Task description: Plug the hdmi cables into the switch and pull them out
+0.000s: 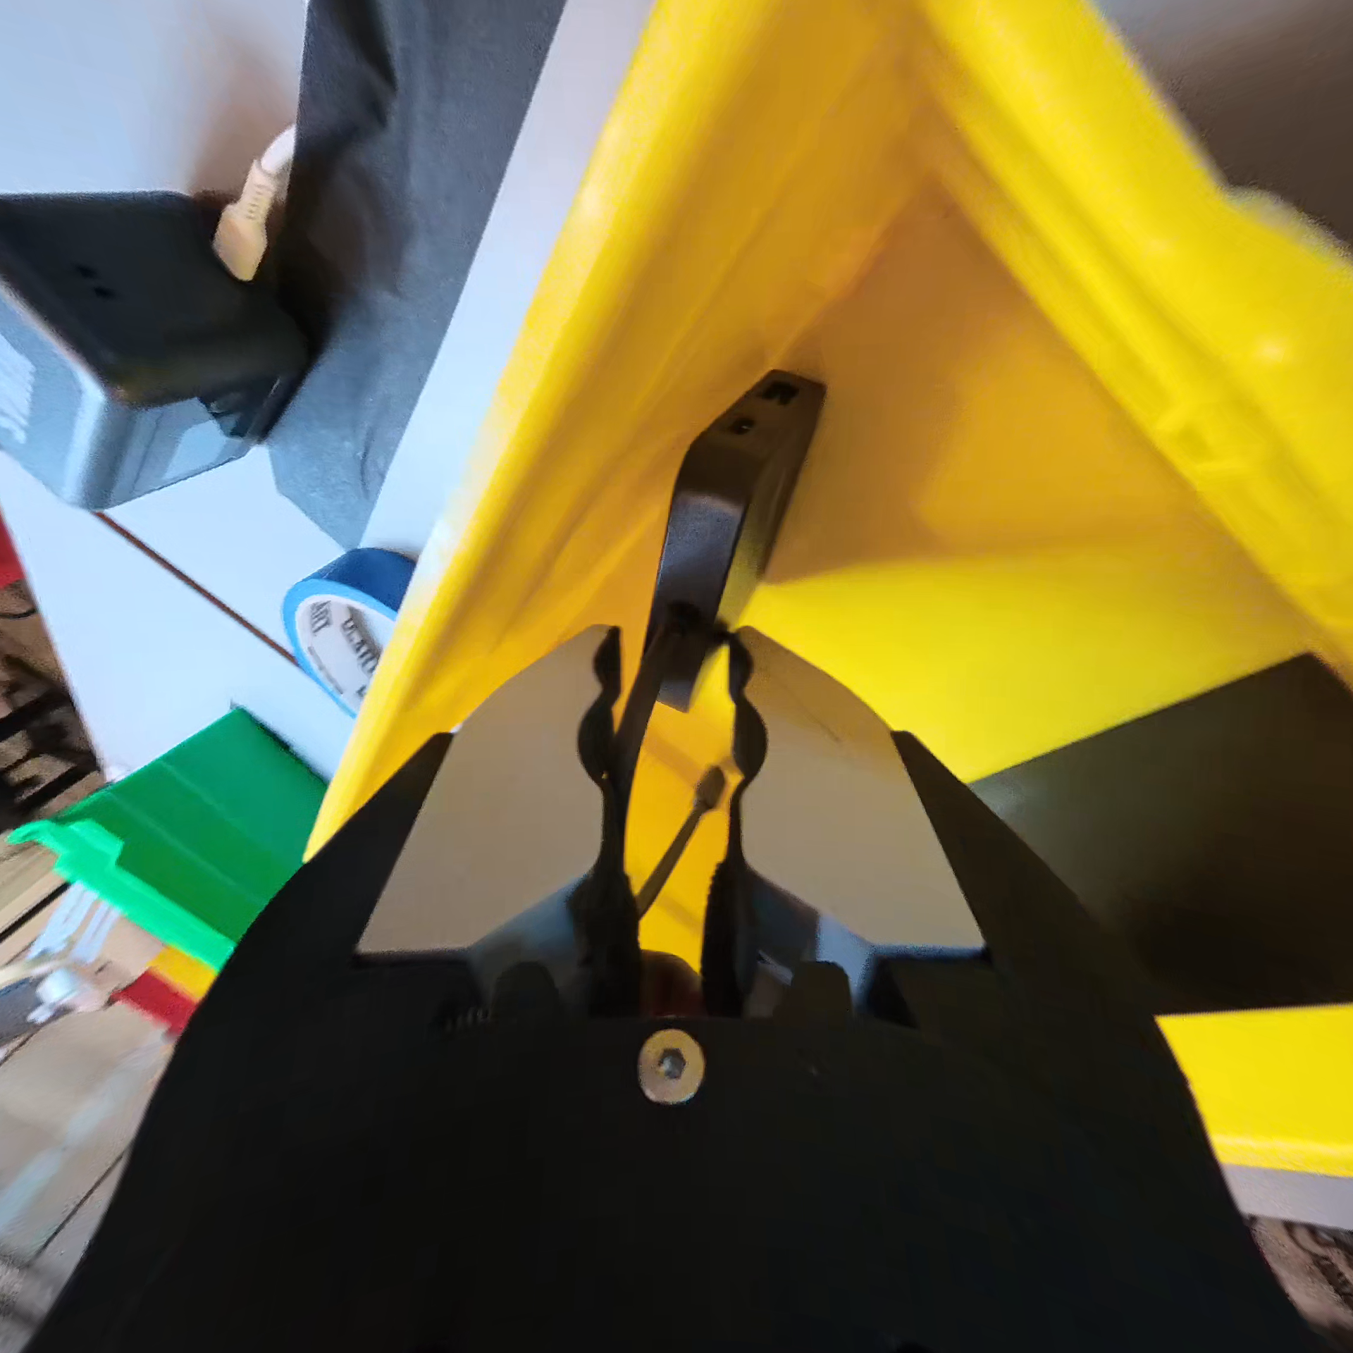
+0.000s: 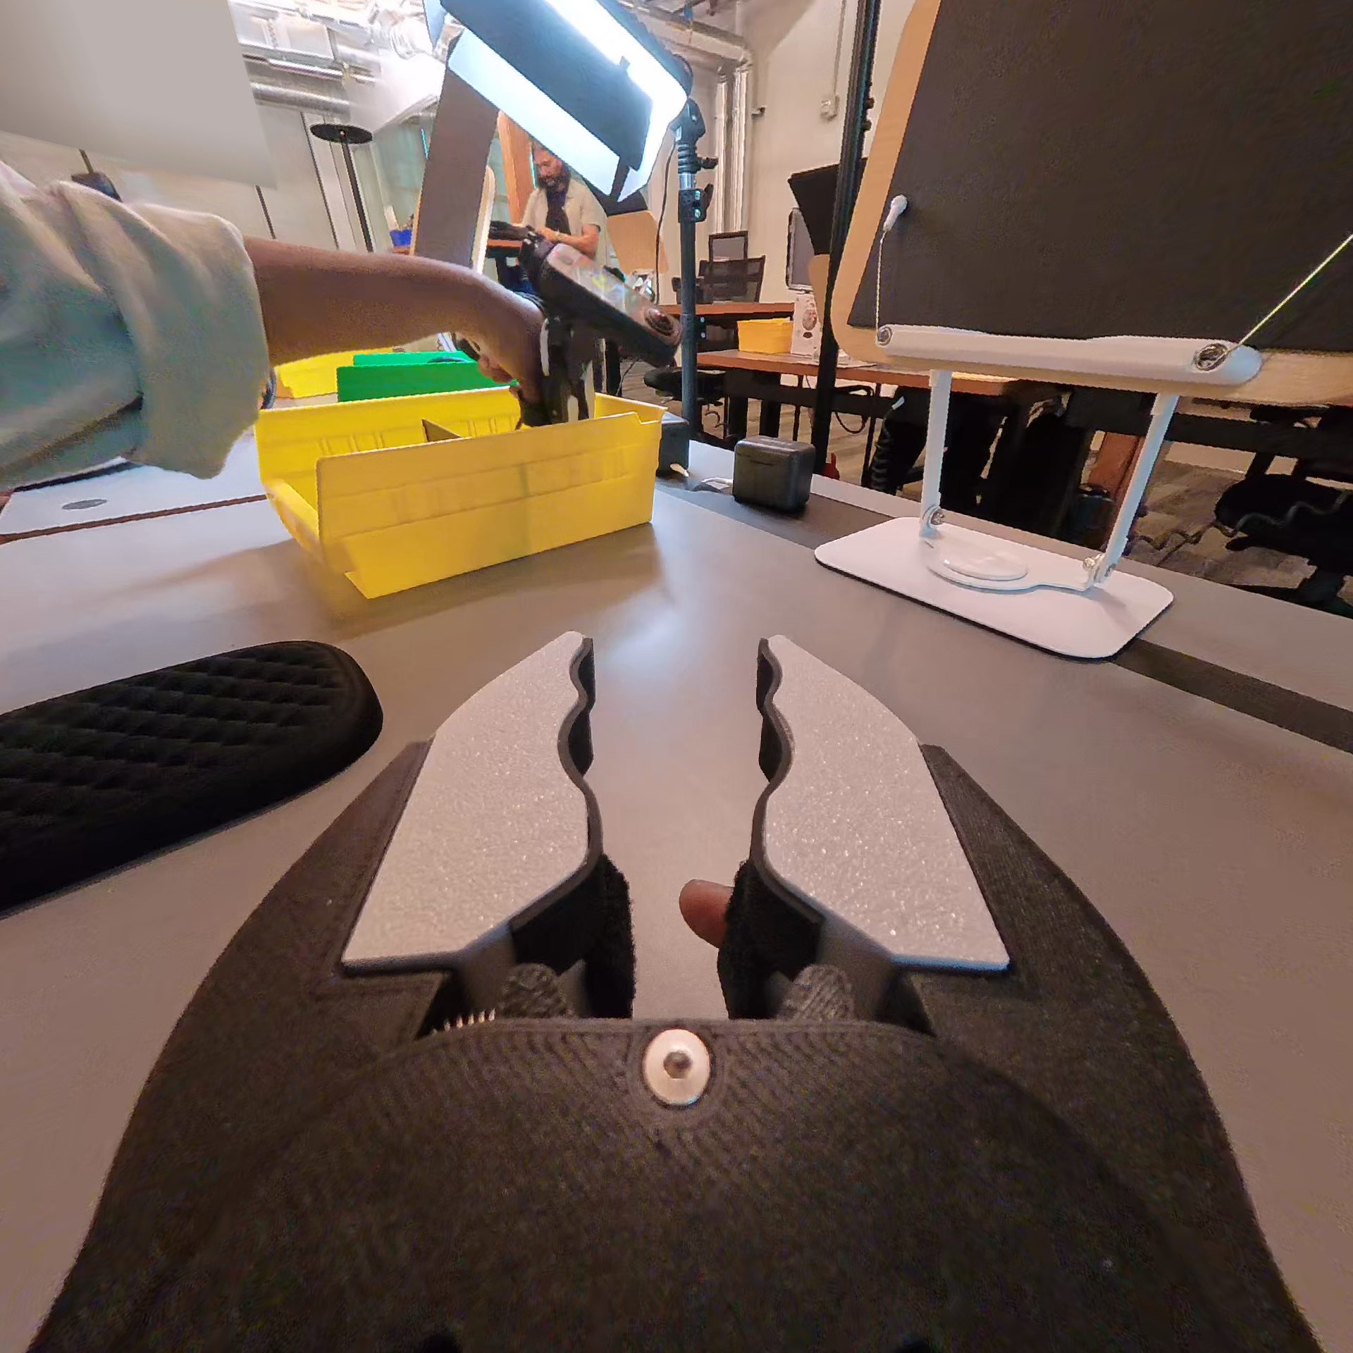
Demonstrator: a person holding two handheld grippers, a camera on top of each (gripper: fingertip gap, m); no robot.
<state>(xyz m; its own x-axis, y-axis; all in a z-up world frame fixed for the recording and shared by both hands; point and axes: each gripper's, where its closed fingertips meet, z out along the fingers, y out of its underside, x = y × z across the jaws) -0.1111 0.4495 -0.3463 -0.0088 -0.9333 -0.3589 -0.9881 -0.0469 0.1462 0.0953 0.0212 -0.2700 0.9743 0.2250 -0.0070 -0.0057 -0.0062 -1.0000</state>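
At the far left a black wrist rest [image 2: 146, 761] lies on the grey table [image 2: 952, 842]. Beyond it, the left gripper [image 1: 670, 640] reaches into the yellow bin [image 2: 468, 498], its fingers clamped on what looks like the black switch [image 1: 732, 505], though blur hides the exact contact. Nearer, the right gripper [image 2: 673, 648] hovers spread and empty. A white stand [image 2: 1025, 578] sits rightmost.
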